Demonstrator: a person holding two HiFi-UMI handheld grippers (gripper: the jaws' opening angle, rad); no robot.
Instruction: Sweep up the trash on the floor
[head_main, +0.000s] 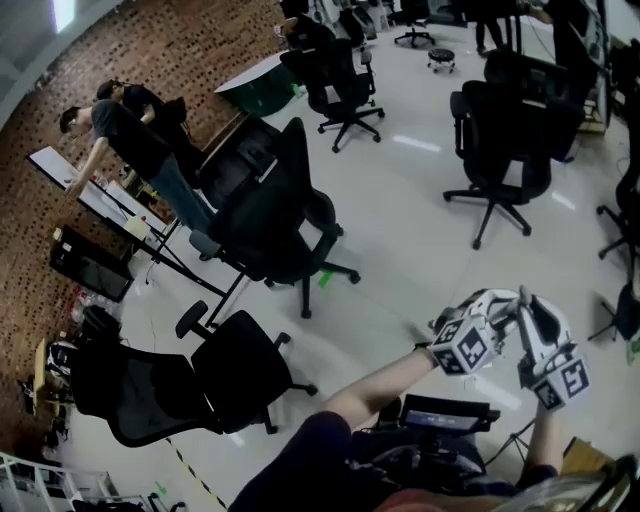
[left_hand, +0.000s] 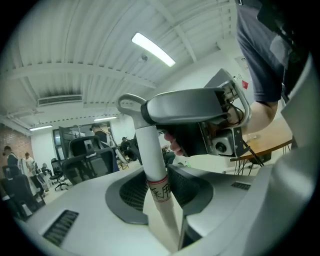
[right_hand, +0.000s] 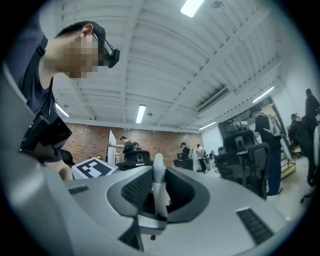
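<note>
Both grippers are raised close together in front of my chest, at the lower right of the head view. My left gripper (head_main: 497, 306) is shut on a white pole handle (left_hand: 152, 170) with a red-banded label; the pole stands upright between the jaws and ends in a grey looped cap (left_hand: 131, 103). My right gripper (head_main: 541, 322) is shut on a slim white handle (right_hand: 159, 187) that rises between its pads. The right gripper's body and camera (left_hand: 220, 145) show just beyond the pole. The heads of both tools are hidden. No trash shows on the glossy floor (head_main: 400, 210).
Black office chairs stand around: one just ahead (head_main: 270, 215), one at the lower left (head_main: 190, 380), more at the back (head_main: 500, 130). A person (head_main: 130, 135) bends over a table by the brick wall at the left. A black device (head_main: 445, 412) sits at my chest.
</note>
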